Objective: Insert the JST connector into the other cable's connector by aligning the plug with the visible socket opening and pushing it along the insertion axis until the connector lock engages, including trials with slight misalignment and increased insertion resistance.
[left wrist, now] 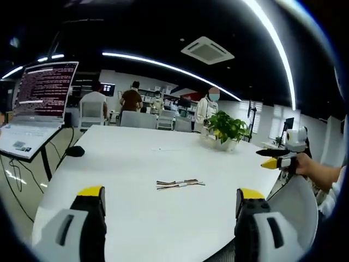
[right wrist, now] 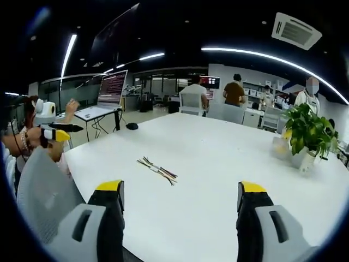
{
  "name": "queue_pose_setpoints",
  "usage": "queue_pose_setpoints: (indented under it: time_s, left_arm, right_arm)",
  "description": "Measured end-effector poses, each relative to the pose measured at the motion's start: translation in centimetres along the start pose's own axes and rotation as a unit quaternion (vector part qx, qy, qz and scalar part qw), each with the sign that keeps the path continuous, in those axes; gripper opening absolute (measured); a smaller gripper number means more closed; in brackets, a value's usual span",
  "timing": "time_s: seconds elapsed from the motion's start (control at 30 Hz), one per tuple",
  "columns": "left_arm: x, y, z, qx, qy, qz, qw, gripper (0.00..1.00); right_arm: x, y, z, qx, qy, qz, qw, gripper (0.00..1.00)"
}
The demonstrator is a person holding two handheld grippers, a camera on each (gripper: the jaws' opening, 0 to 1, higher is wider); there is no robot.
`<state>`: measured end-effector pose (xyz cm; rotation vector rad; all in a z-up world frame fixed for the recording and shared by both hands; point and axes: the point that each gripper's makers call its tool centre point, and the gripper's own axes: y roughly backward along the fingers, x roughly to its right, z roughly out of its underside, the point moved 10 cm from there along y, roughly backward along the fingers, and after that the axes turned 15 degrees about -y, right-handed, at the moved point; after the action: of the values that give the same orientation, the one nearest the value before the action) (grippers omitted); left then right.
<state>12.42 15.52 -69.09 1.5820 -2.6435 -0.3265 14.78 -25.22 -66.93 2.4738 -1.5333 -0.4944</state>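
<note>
Both pairs of jaws stand wide apart with nothing between them: the left gripper (left wrist: 170, 203) and the right gripper (right wrist: 184, 197) hang above the near edge of the white table (left wrist: 131, 158). The cables (left wrist: 180, 184) lie together in a loose bundle well ahead of both. From where I stand the connectors are too small to make out, so the risk is a blind pinch: grabbing thin wire instead of a housing, dragging the whole bundle, or taking the plug askew so it jams at the socket.
</note>
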Motion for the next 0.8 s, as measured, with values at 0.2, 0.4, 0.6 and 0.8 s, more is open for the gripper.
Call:
queue_pose_setpoints:
  time_s: [0.2,0.4,0.6,0.8]
  left_arm:
    - [0.0,0.2,0.7,-0.002,0.023,0.000,0.9997,0.99]
    - [0.4,0.3,1.1,-0.008,0.026,0.010,0.9996,0.99]
    - [1.0,0.2,0.9,-0.003,0.022,0.018,0.9996,0.99]
    - [1.4,-0.1,1.0,-0.008,0.031,0.032,0.9990,0.99]
  right_arm:
    - [0.0,0.0,0.0,-0.003,0.004,-0.004,1.0000,0.83]
    - [0.2,0.0,0.0,-0.002,-0.001,-0.005,1.0000,0.83]
    - [0.4,0.2,0.1,0.001,-0.009,-0.007,0.9999,0.83]
    - [0.0,0.2,-0.1,0.021,-0.014,-0.020,0.9995,0.83]
